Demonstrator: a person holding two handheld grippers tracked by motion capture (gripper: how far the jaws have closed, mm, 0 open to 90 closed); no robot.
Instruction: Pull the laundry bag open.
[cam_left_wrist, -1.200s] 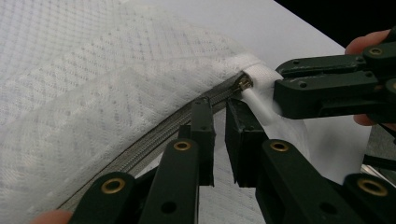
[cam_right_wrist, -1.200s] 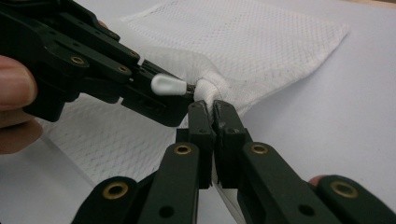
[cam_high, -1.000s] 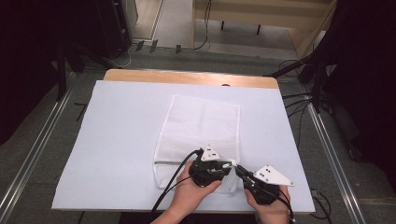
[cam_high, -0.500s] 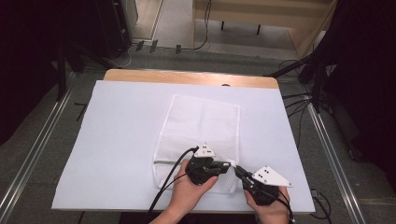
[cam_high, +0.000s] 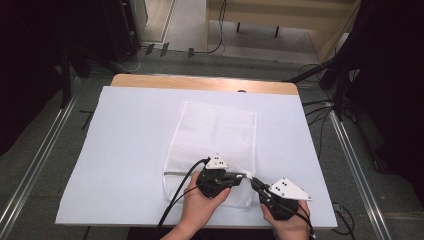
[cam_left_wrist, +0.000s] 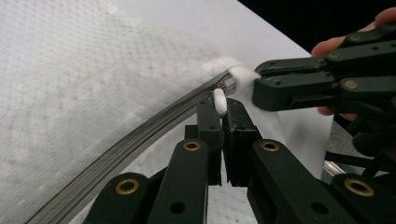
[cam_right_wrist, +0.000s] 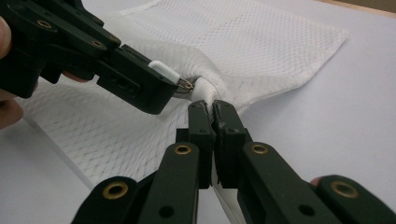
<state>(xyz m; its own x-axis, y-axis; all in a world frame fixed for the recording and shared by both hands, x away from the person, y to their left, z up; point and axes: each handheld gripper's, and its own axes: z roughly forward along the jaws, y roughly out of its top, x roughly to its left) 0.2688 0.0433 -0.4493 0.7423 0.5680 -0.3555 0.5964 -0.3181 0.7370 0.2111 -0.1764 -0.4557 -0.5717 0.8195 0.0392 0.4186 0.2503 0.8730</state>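
At the bag's (cam_high: 212, 145) corner, the left gripper (cam_left_wrist: 219, 103) has just pinched the zip pull (cam_left_wrist: 219, 100). The right gripper (cam_right_wrist: 212, 109) clamps the mesh. The zip is not pulled yet.

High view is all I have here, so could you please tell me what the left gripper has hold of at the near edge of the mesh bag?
Observer: The left gripper is shut on the white zipper pull.
Operator: Thank you. And the right gripper?
Observer: The right gripper is shut on the mesh bag fabric at the corner beside the zipper's end.
Operator: Is the bag lying flat there?
Observer: No, that corner is lifted off the white table cover.
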